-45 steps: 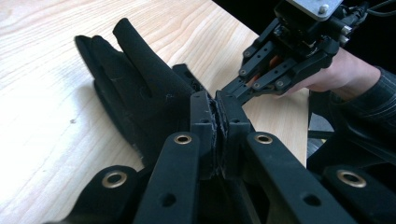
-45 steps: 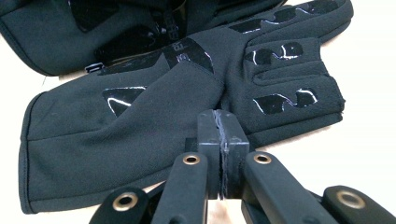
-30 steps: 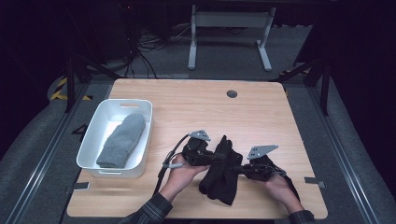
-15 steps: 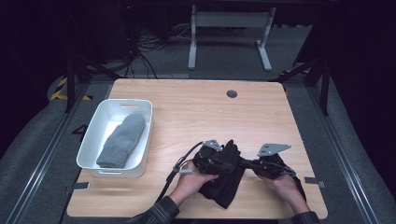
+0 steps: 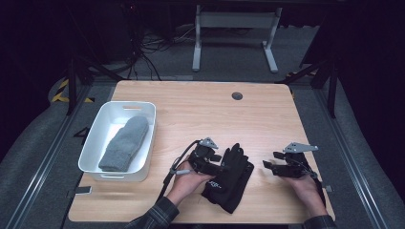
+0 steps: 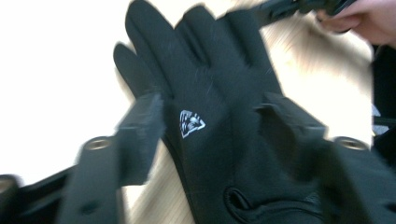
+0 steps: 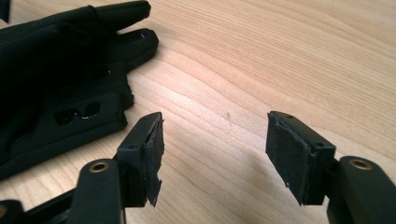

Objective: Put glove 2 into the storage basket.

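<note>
Black fabric glove [image 5: 229, 179] lying flat, near centre of light wooden table [image 5: 200, 109]. Left gripper [image 5: 220, 167] over it, right gripper [image 5: 267, 164] just right, both just opened, holding nothing.

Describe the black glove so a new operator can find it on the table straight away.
On the wooden table, look at the near edge, right of the white bin holding a grey mitten. The black glove lies flat between the two grippers, fingers pointing away from the person. Unlike the fuzzy mitten, it is smooth, has separate fingers and carries a small white logo.
</note>
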